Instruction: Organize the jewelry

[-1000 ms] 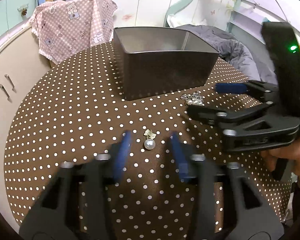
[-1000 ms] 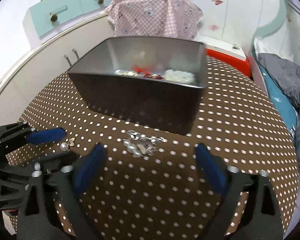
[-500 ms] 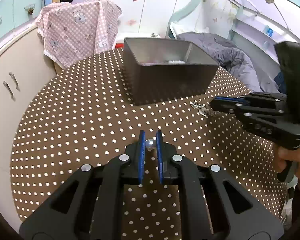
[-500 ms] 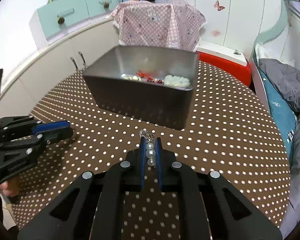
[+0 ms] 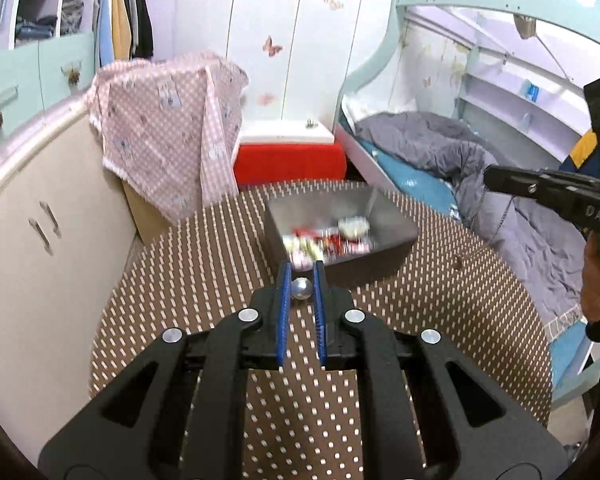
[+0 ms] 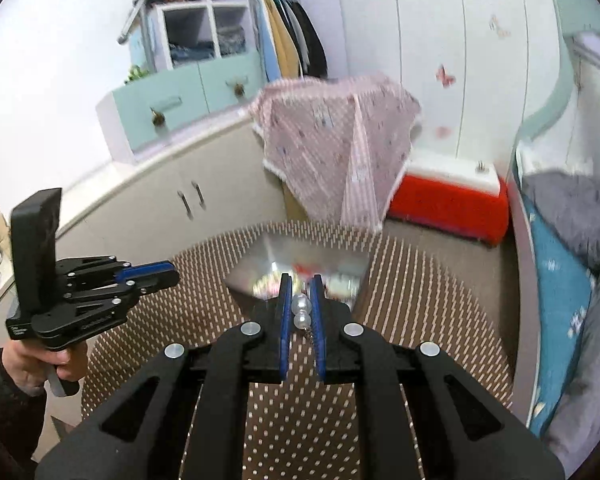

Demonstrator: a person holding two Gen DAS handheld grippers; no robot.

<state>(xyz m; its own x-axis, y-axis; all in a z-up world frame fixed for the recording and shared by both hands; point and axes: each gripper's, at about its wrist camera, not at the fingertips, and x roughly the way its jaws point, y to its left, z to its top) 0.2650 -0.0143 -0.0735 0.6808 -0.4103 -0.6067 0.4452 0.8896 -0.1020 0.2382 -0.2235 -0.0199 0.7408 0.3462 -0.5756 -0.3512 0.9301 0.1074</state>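
Observation:
My left gripper (image 5: 301, 276) is shut on a single pearl earring (image 5: 301, 289), held up above the brown dotted table (image 5: 188, 280). My right gripper (image 6: 300, 290) is shut on a pearl piece with a thin chain (image 6: 302, 312); its chain hangs below the pads. A grey metal box (image 5: 384, 256) with several jewelry items inside stands on the table just beyond both grippers, also seen as the box (image 6: 260, 268) in the right wrist view. The right gripper (image 5: 496, 178) shows at the right edge of the left view, the left gripper (image 6: 168, 274) at the left of the right view.
A pink checked cloth (image 5: 168, 128) hangs over something behind the table. A red-and-white box (image 5: 288, 156) sits on the floor, a bed with grey bedding (image 5: 460, 160) to the right, cream cabinets (image 5: 40, 220) to the left. A person's hand (image 6: 32, 364) holds the left tool.
Both grippers closed on their pieces on the table and rose with them. The view now looks down into the metal box from higher up.

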